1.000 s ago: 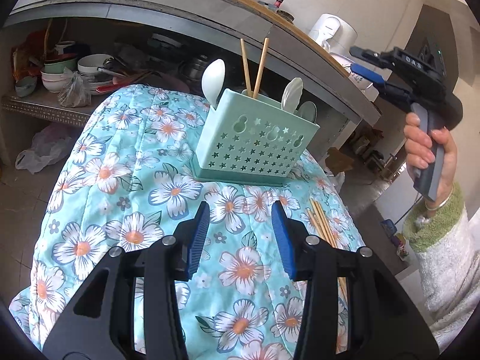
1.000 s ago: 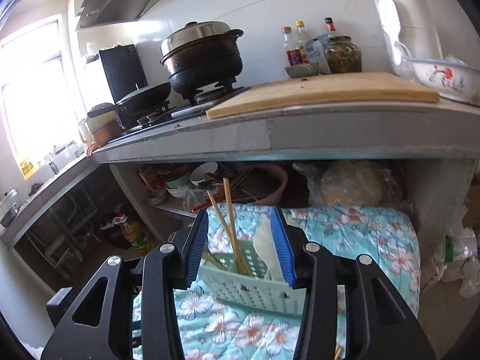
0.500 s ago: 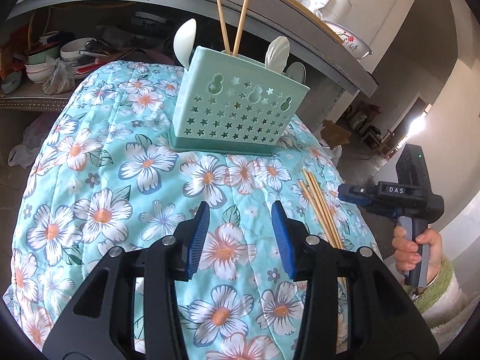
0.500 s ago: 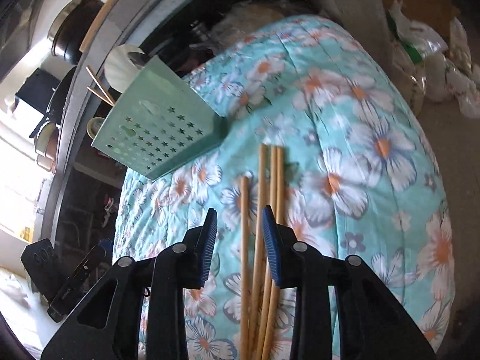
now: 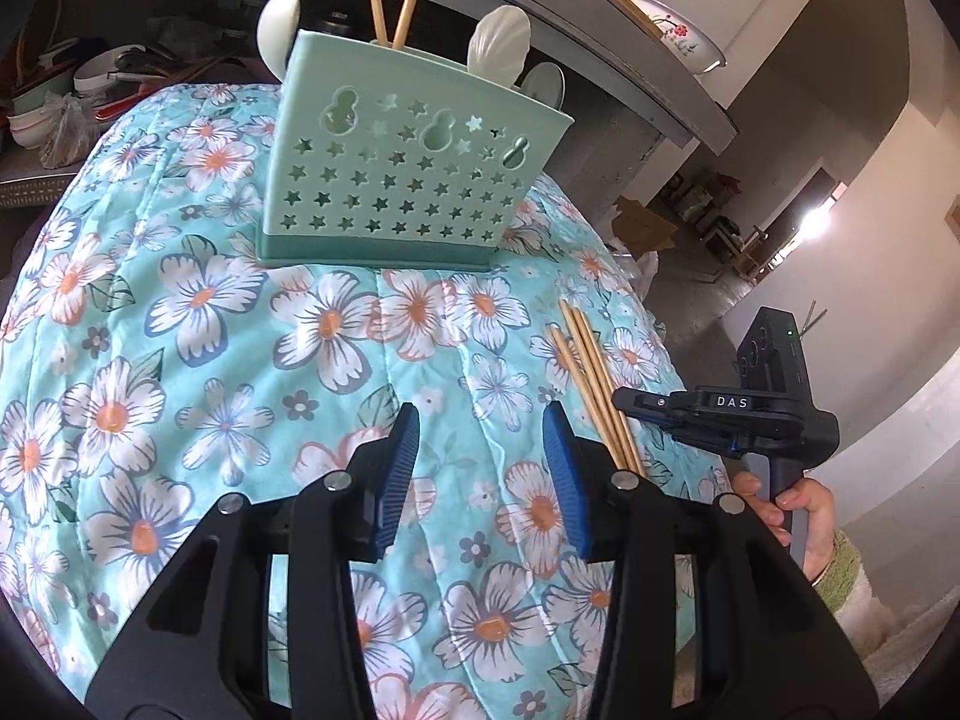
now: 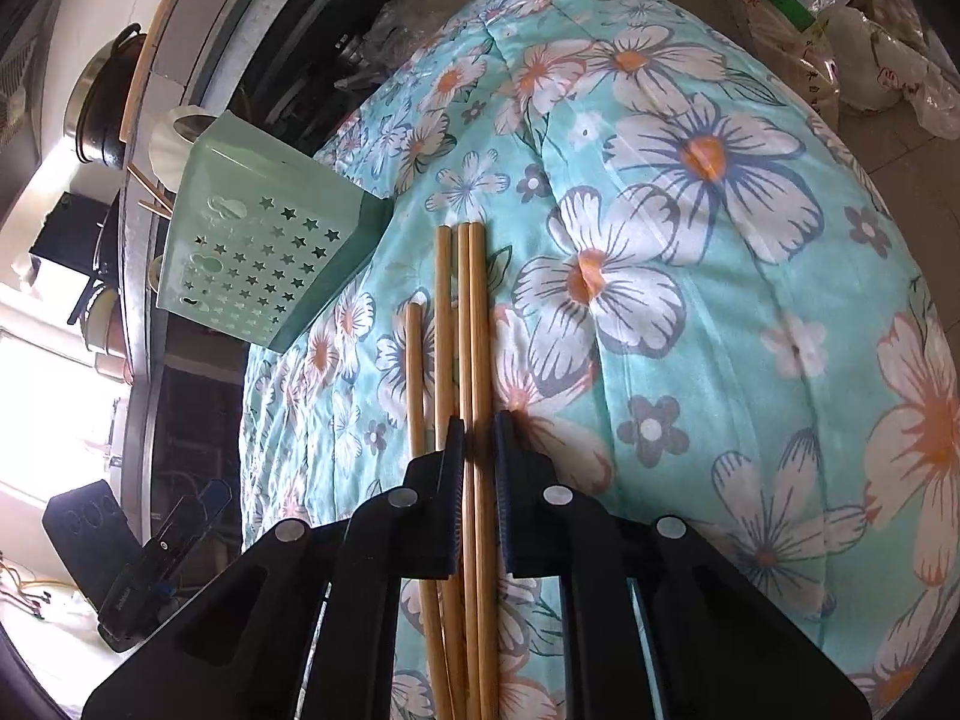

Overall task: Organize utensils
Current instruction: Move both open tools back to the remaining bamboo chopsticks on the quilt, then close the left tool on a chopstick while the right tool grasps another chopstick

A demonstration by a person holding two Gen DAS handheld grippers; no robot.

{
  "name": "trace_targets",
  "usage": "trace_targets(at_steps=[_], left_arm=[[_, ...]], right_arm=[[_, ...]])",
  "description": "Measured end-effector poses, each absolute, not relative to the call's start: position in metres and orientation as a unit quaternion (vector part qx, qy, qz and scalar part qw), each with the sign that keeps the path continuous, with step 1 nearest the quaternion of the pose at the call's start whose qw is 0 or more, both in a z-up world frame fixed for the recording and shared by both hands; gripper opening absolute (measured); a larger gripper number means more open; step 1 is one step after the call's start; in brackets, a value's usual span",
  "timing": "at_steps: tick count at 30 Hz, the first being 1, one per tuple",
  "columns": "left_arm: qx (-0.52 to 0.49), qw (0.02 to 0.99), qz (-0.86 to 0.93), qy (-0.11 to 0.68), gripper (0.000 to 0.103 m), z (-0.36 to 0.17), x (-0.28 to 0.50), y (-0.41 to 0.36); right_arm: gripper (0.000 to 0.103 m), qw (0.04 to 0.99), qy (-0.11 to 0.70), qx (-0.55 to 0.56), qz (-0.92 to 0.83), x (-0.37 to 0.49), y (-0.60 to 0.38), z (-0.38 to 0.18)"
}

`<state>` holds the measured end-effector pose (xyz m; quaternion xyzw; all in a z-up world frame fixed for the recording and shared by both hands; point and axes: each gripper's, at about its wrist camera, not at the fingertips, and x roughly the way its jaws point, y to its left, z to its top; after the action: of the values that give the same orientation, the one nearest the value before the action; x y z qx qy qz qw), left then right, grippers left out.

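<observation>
A mint-green utensil holder (image 5: 402, 180) with star cut-outs stands on the floral quilt (image 5: 180, 372), holding two chopsticks and white spoons. It also shows in the right wrist view (image 6: 258, 264). Several bamboo chopsticks (image 6: 462, 360) lie side by side on the quilt; they also show in the left wrist view (image 5: 591, 384). My right gripper (image 6: 478, 438) is down on the quilt with its jaws narrowed around the two rightmost chopsticks, a small gap still showing. My left gripper (image 5: 480, 450) is open and empty above the quilt, in front of the holder.
A grey counter (image 5: 630, 60) with a cutting board and bowl runs behind the holder. A shelf under it holds bowls and pans (image 5: 90, 78). Plastic bags (image 6: 870, 48) lie on the floor beyond the quilt's edge.
My right gripper swung down from high above the holder to the chopsticks and narrowed its jaws around two of them. My left gripper moved slightly closer to the holder.
</observation>
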<state>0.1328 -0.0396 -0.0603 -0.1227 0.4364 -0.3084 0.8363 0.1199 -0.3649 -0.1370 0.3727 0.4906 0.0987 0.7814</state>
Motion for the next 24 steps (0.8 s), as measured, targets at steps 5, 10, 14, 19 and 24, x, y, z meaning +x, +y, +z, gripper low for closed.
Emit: trace_targets(at_steps=[5,10,14,19,24], left_arm=[[-0.136,0.810,-0.331,0.465,0.039,-0.067,0.143,-0.061],[-0.137,0.788,-0.343,0.493,0.038,-0.071,0.157,-0.088],[-0.135,0.772,-0.355,0.509,0.038,-0.075,0.171,-0.113],[-0.154,0.748,-0.358,0.538,0.038,-0.089,0.198,-0.145],[-0.175,0.722,-0.353,0.569,0.038,-0.109,0.226,-0.168]], right_arm=[[0.006,0.781,0.484,0.380,0.109,0.120,-0.367,-0.138],[0.006,0.781,0.476,0.388,0.113,0.115,-0.372,-0.139],[0.006,0.785,0.476,0.382,0.111,0.111,-0.376,-0.138],[0.006,0.783,0.475,0.386,0.109,0.106,-0.382,-0.141],[0.006,0.780,0.473,0.395,0.113,0.104,-0.385,-0.145]])
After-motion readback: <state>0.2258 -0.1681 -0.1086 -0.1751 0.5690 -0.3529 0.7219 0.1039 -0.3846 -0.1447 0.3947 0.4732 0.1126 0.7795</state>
